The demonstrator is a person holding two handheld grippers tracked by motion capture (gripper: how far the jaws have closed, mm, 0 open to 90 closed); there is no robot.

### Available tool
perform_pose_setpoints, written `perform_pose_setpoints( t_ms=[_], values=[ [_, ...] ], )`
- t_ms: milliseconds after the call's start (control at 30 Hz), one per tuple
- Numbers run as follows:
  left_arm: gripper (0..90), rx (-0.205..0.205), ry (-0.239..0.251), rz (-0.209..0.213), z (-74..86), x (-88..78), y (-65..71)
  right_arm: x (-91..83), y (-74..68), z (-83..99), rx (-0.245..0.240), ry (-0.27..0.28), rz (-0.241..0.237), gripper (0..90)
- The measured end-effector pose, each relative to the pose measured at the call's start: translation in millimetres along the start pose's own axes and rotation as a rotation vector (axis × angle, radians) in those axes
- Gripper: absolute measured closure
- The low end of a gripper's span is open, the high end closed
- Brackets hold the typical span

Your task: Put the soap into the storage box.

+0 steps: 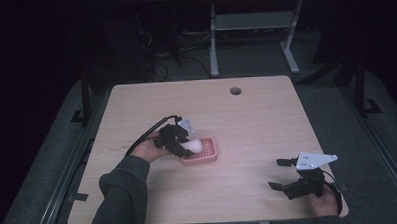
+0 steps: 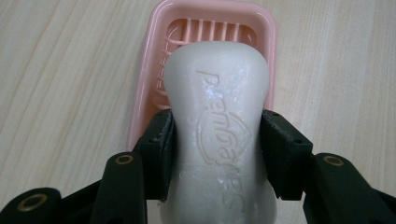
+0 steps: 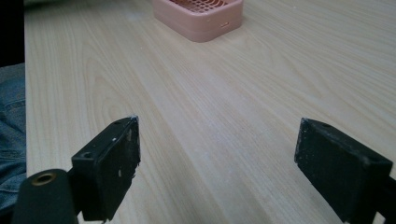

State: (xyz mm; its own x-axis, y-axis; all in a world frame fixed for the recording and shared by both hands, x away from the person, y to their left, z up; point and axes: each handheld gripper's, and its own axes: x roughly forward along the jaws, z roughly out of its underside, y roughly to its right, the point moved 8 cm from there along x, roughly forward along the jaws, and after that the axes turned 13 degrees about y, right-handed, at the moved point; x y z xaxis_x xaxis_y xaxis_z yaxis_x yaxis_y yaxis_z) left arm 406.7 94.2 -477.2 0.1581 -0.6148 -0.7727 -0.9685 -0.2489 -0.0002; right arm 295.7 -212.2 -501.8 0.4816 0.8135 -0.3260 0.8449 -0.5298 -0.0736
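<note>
My left gripper [image 2: 215, 154] has its jaws pinching a white waisted bar of soap [image 2: 219, 135] over the slatted pink plastic soap dish [image 2: 144, 88]. I judge setting down and release remain. My right gripper [image 3: 219, 163] idles spread above the pale wooden table [image 3: 261, 84].

Soap [image 2: 219, 140] near end cut off; dish [image 3: 201, 18] cropped.

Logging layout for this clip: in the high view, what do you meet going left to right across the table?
Left gripper shut on the soap bar → pink soap dish → right gripper, open, near the table's right front corner.
</note>
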Motion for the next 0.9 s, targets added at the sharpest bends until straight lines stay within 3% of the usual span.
perform_pose_setpoints(
  t_ms=[400,900],
  values=[
    [49.1,0.018,-0.002,0.01,-12.3,11.1,-1.5,-0.5,0.3,-0.2,0.0,0.004,0.0,13.5],
    [49.1,0.007,-0.031,0.023,-9.4,27.8,-3.8,-0.6,0.6,0.4,0.002,0.002,0.0,13.5]
  ],
)
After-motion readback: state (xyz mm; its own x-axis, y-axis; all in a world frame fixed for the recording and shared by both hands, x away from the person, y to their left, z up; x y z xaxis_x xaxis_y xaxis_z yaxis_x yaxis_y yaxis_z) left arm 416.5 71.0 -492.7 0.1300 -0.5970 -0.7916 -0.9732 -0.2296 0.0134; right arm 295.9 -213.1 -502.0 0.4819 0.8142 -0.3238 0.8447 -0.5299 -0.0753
